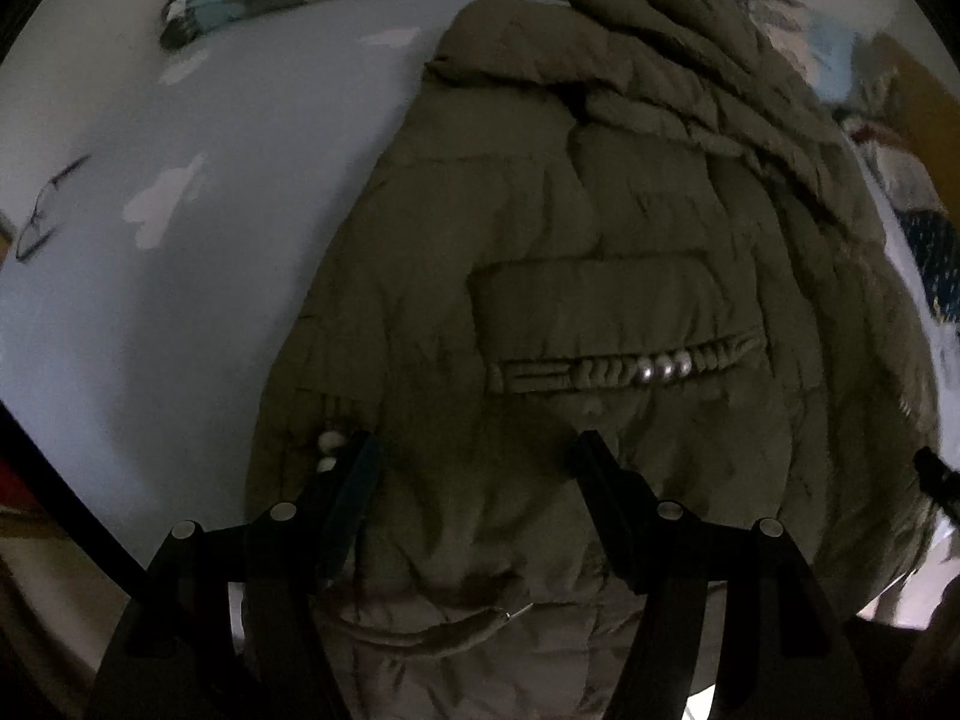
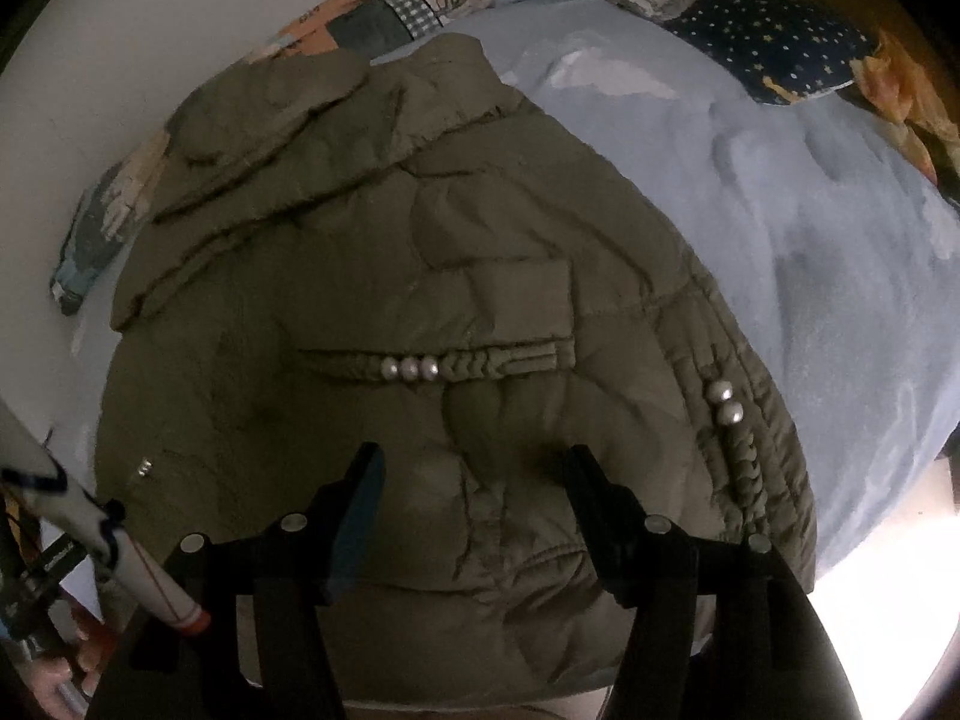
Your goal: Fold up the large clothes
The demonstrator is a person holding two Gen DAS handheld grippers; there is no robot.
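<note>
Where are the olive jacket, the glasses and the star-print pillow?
olive jacket [image 1: 600, 228], left wrist view, quilted panel above the pocket.
glasses [image 1: 45, 210], left wrist view, frame on the sheet.
star-print pillow [image 2: 774, 39], right wrist view, navy face.

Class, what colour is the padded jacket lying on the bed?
Olive green: the quilted padded jacket shows best in the right wrist view, on the light blue bedsheet.

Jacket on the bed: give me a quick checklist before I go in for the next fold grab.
1. Left gripper jaws apart, nothing between the pads: ok.
2. Right gripper jaws apart, nothing pinched: ok.
3. Jacket lies spread on the blue sheet: ok.
4. Near hem within both views: ok.
5. Sleeves tucked flat: cannot tell; one folded part lies across the top, the rest is unclear.
6. Glasses lie on the sheet apart from the jacket: ok.
</note>
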